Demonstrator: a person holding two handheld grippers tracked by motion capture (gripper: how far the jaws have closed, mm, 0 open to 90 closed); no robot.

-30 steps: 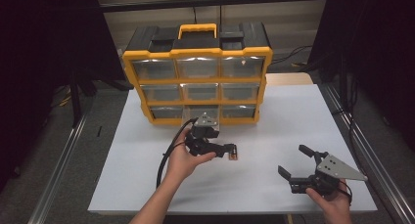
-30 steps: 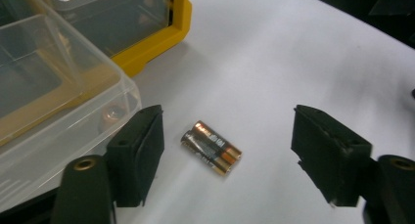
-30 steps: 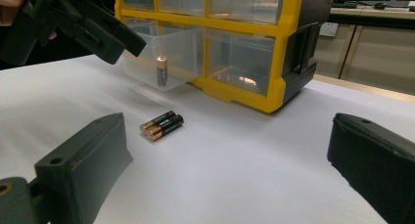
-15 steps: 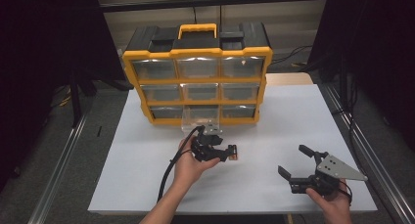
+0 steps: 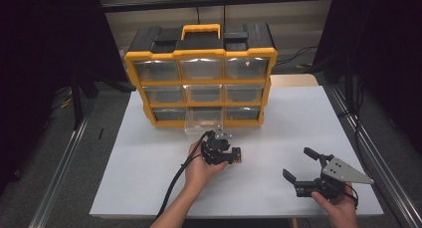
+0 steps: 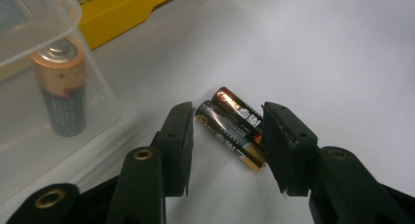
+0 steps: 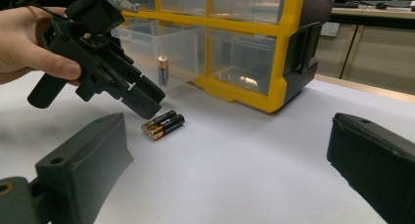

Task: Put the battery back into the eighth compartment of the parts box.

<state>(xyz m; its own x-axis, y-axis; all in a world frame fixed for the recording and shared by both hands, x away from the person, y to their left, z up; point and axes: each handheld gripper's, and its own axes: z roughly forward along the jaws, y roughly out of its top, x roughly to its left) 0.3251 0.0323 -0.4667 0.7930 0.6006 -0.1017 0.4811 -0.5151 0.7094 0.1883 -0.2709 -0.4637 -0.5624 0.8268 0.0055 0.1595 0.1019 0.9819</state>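
Observation:
Two AA batteries [image 6: 230, 128] lie side by side on the white table [image 5: 149, 158], also seen in the right gripper view [image 7: 163, 124]. My left gripper [image 6: 228, 110] reaches down over them with one jaw on either side. Its jaws have just been closing, and a thin gap still shows at the left jaw. In the high view the left gripper [image 5: 230, 156] sits just in front of a clear drawer [image 5: 201, 123] pulled out of the bottom row. A third battery [image 6: 61, 87] stands upright in that drawer. My right gripper [image 5: 298, 163] rests open at the front right, nothing between its jaws.
A yellow and black organizer [image 5: 199, 78] with three rows of clear drawers stands at the back of the table. The left gripper's cable [image 5: 174, 183] trails toward the front edge. Dark floor and metal rails flank the table.
The left hand has sunk toward the table in front of the drawer and its jaws have narrowed around the two batteries. The right gripper has stayed put.

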